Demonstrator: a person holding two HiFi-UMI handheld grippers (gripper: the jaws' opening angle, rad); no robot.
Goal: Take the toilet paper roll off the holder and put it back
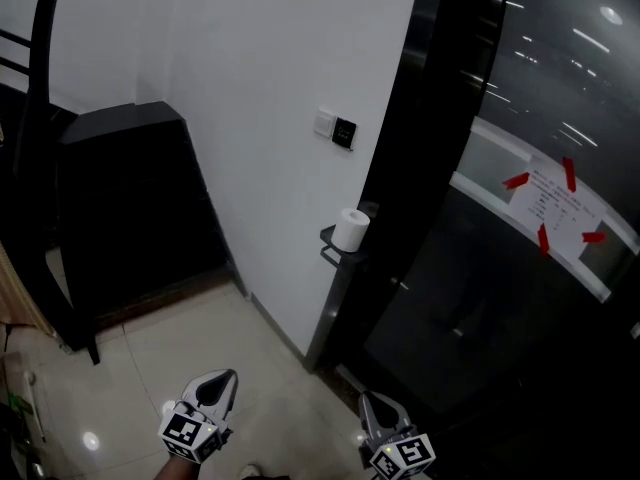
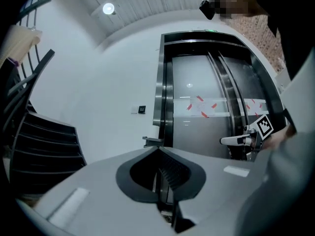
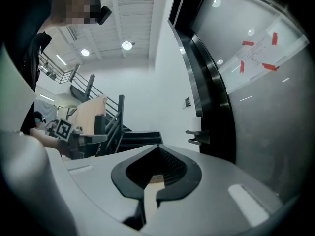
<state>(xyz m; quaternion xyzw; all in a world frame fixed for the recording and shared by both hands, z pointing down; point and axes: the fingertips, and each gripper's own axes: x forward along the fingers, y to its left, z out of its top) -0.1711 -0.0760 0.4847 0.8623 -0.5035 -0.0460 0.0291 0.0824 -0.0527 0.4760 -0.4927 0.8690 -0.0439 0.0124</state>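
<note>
Currently the toilet paper roll stands upright on a small black holder, a little right of the middle of the head view. The holder is fixed where the white wall meets the dark door frame, and the roll is just beside this frame. Both grippers are at the bottom edge of the head view, over the pale floor tiles and well apart from the roll.

The left gripper has its jaws closed together, with nothing between them. The right gripper shows the same in its own view: the jaws meet at the tips and hold nothing. So I judge that the task is at its start, in the approach, and the roll is not yet touched.

Several things could go wrong from here. If a gripper arrives with the jaws closed, it will only push the roll, and the roll seems to sit loosely, so it may tip and fall to the floor. The frame stands close on the right side of the roll, so a jaw may strike it. The roll is also soft, and a too strong squeeze could press it out of shape, which would make it harder to put back.
</note>
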